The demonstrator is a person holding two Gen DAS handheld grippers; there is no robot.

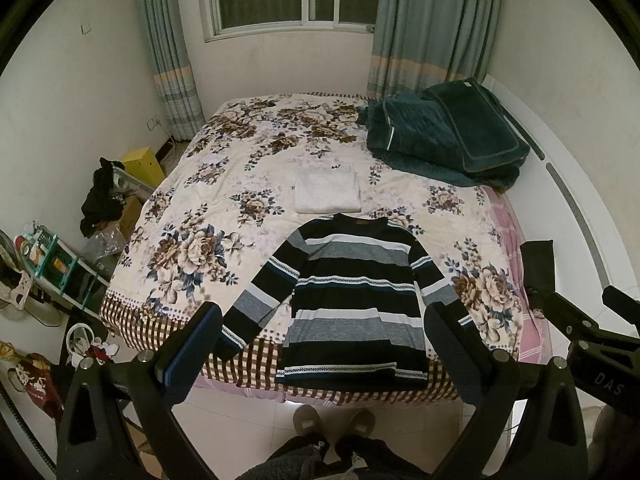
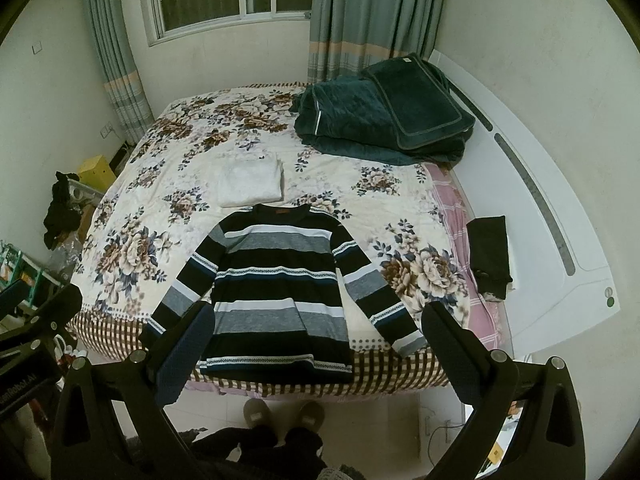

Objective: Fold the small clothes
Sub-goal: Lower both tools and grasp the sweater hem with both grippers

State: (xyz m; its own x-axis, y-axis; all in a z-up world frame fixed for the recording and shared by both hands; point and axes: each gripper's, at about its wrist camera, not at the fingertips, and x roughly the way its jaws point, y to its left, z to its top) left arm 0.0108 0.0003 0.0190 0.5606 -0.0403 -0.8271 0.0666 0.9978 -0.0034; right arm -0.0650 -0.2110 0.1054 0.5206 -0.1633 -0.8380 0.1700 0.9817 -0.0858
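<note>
A striped long-sleeved sweater [image 1: 352, 296] [image 2: 276, 292], black, grey and white, lies spread flat at the near edge of the bed, both sleeves out to the sides. A folded white garment [image 1: 327, 191] [image 2: 251, 184] rests just beyond its collar. My left gripper [image 1: 324, 344] hovers open above the sweater's hem, holding nothing. My right gripper [image 2: 318, 340] is open too, held over the hem and the right sleeve, holding nothing. The right gripper's body [image 1: 580, 328] shows at the right of the left wrist view.
The bed carries a floral blanket [image 1: 224, 208] [image 2: 160, 200]. A dark green quilt and cushion [image 1: 444, 136] [image 2: 384, 116] are piled at its far right. A black item [image 2: 490, 256] lies at the right edge. Clutter and shelves [image 1: 60, 264] stand on the left floor. Slippered feet [image 1: 332, 420] are below.
</note>
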